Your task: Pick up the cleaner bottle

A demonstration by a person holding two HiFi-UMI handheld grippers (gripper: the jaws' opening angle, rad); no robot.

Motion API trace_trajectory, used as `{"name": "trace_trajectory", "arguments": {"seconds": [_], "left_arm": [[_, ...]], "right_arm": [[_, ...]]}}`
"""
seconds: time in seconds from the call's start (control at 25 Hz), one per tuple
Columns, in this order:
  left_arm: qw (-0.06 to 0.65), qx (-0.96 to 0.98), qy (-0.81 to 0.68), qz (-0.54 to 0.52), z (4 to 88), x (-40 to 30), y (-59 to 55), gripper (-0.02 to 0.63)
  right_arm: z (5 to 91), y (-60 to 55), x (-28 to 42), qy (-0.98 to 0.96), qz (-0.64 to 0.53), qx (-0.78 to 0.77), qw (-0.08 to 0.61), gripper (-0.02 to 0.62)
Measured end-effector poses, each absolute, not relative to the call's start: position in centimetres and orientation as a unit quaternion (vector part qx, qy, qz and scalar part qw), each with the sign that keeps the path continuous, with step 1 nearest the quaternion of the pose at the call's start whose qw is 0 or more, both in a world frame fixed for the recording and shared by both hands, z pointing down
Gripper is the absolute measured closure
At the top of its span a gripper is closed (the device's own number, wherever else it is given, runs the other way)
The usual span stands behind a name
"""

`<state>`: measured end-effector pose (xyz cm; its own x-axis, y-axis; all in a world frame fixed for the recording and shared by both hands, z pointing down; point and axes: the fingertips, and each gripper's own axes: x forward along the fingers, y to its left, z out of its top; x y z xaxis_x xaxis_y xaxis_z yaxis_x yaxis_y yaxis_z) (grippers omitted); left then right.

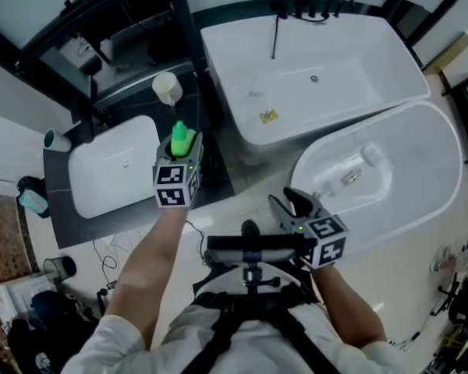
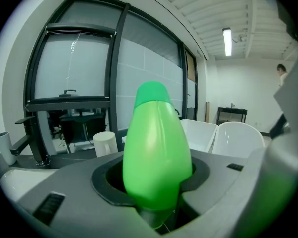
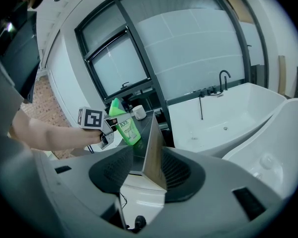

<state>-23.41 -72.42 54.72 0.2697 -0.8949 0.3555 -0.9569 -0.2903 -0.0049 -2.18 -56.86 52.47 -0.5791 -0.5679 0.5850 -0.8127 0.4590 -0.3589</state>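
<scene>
Head view: the cleaner bottle [image 1: 179,136] stands upright just above centre-left of the frame, on the dark worktop [image 1: 125,224] to the right of the white basin [image 1: 113,166]; the left tool [image 1: 183,149] reaches it from below in the frame, one jaw on either side of its body, probably because a side approach suits a tall, narrow bottle; the right tool [image 1: 290,202] hangs lower right, over the edge of a bathtub [image 1: 421,178], well apart from the bottle, probably kept clear because one tool is enough for this pick.

Left gripper view: the green body fills the centre; the curved pads sit against its lower sides, so the tool is closed on the bottle at a fairly wide opening; a white cup [image 2: 105,144] stands beyond at left; whether the base has left the worktop I cannot tell.

Right gripper view: its jaws stand apart with nothing held; only the worktop's corner shows between them; the bottle appears upper left, gripped by the other tool.
</scene>
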Motion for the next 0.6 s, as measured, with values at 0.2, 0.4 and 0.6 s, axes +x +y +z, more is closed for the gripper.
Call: {"name": "trace_trajectory", "arguments": {"seconds": [0.2, 0.4, 0.6], "left_arm": [[0.107, 0.792, -0.586, 0.138, 54.65, -23.52, -72.41, 0.422], [0.109, 0.794, -0.583, 0.131, 54.74, -23.52, -72.4, 0.42], [0.112, 0.799, -0.576, 0.131, 54.81, -23.47, -72.41, 0.42]], "right_arm": [[52.37, -56.52, -2.05, -0.829, 0.314, 0.418, 0.197, 0.416], [52.2, -56.4, -1.92, -0.829, 0.311, 0.421, 0.198, 0.416], [52.01, -56.32, -1.94, -0.829, 0.309, 0.422, 0.196, 0.416]]}}
